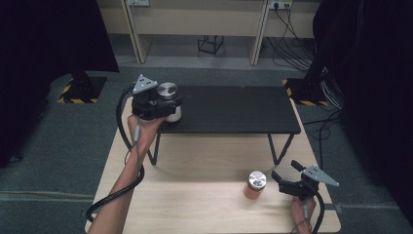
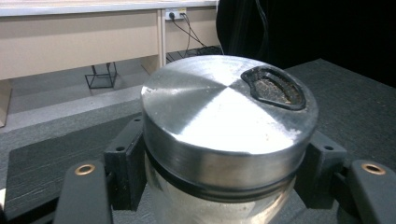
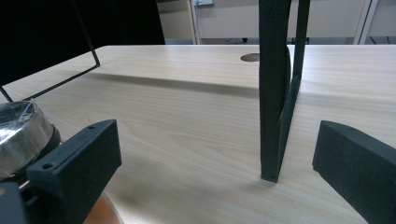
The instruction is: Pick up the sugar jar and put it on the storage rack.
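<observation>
A: Starting nearest the person, what sits on the pale bench (image 1: 195, 195)?

B: An orange jar (image 1: 254, 185) with a metal lid. The right gripper (image 1: 285, 175) is just beside it, on the side away from the bench's middle, jaws spread and holding nothing. In the right gripper view the jar (image 3: 21, 133) is cut off at the frame edge, half hidden behind one jaw, so its body barely shows.

A: And past the jar?

B: A black shelf (image 1: 229, 109) on thin metal legs stands on the bench. One leg (image 3: 275, 88) rises between the spread jaws in the right gripper view, farther off.

A: The far end?

B: At the shelf's corner the left gripper (image 1: 171, 105) pinches a second jar (image 1: 169, 100), jaws pressed against its sides below the lid. In the left gripper view the metal lid (image 2: 224, 109) has a dark, grimy opening near its rim. The jar's contents are hard to make out, and its base is cut off, so I cannot tell whether it rests on the shelf.
</observation>
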The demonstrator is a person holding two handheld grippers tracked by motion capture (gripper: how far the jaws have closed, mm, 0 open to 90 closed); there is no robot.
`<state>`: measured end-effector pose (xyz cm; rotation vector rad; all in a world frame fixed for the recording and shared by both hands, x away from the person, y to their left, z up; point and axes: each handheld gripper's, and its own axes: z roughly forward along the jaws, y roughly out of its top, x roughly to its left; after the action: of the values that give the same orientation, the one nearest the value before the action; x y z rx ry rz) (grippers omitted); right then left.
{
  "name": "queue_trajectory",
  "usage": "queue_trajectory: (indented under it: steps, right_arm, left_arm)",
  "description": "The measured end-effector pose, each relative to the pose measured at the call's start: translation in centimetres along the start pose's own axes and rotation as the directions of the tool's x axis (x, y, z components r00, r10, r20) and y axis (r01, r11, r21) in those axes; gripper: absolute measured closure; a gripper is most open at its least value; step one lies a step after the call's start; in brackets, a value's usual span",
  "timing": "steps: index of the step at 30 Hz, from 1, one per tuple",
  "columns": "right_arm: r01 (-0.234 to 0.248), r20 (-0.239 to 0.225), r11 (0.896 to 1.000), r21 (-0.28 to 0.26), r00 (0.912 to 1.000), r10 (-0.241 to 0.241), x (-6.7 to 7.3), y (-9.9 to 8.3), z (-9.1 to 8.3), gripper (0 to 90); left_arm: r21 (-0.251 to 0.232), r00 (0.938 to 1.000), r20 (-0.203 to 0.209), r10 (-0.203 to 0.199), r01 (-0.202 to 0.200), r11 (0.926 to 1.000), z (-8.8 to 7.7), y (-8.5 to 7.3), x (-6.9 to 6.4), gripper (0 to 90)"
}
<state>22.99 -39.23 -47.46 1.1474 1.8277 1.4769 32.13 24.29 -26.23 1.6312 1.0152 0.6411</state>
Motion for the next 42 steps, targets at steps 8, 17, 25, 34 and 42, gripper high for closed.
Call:
queue_trajectory:
  steps: [8, 17, 25, 34, 42]
  right_arm:
    - [0.002, -0.002, 1.000, 0.002, 1.0000, -0.002, 0.0, 0.0, 0.1, 1.1]
    - [0.001, -0.004, 1.000, 0.005, 1.0000, -0.001, -0.1, 0.0, 0.1, 1.1]
    - [0.001, -0.006, 1.000, 0.008, 1.0000, -0.001, -0.1, 0.0, 0.1, 1.1]
    - [0.002, -0.005, 1.000, 0.009, 1.0000, -0.002, 0.0, 0.1, 0.1, 1.1]
    - [0.003, -0.004, 1.000, 0.007, 1.0000, -0.003, 0.0, 0.0, 0.1, 1.1]
  left_arm:
    - [-0.007, 0.9997, -0.022, -0.010, 0.010, 0.9999, 0.4, -0.2, 0.2, 31.2]
    - [-0.024, 0.9992, -0.033, 0.020, -0.021, 0.9995, 1.0, -1.3, 0.4, 31.1]
    - [-0.048, 0.9998, -0.014, 0.016, -0.017, 0.9987, 0.9, -1.8, 1.0, 23.9]
    - [-0.060, 1.0000, -0.004, -0.003, 0.003, 0.9982, 0.6, -2.0, 1.5, 6.3]
    - [-0.068, 0.9999, 0.010, 0.001, -0.001, 0.9977, 0.3, -2.1, 1.6, 3.9]
